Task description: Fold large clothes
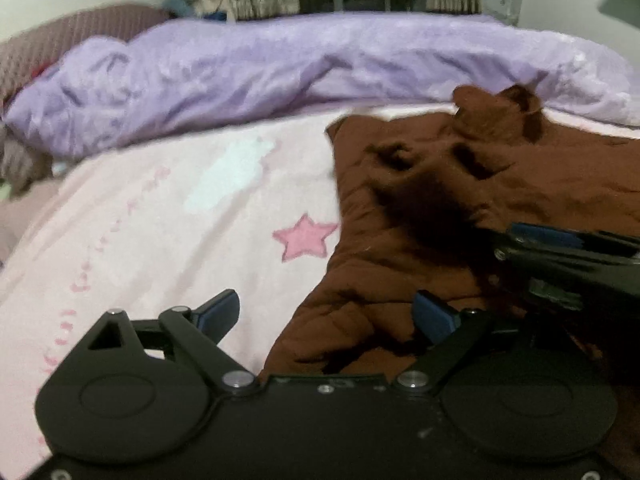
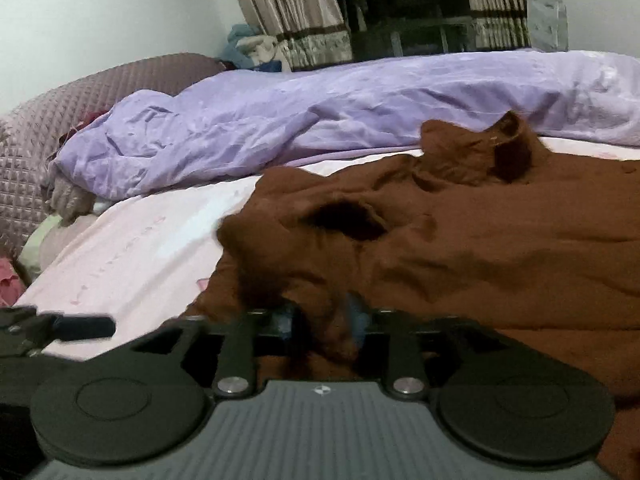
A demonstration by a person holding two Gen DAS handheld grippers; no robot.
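A large brown garment (image 1: 500, 184) lies rumpled on a pink bed sheet (image 1: 160, 220); it fills the right half of the right wrist view (image 2: 480, 232). My left gripper (image 1: 326, 316) is open and empty, its blue-tipped fingers spread over the garment's left edge. My right gripper (image 2: 324, 316) is shut on a bunched fold of the brown garment, lifted slightly off the bed. The right gripper also shows in the left wrist view (image 1: 568, 256) at the right edge. One left finger (image 2: 80, 326) shows at the left of the right wrist view.
A crumpled purple duvet (image 1: 280, 76) lies along the far side of the bed. A quilted mauve headboard (image 2: 48, 128) stands at left. Curtains (image 2: 288, 8) and a dark window are behind. A pink star (image 1: 304, 238) is printed on the sheet.
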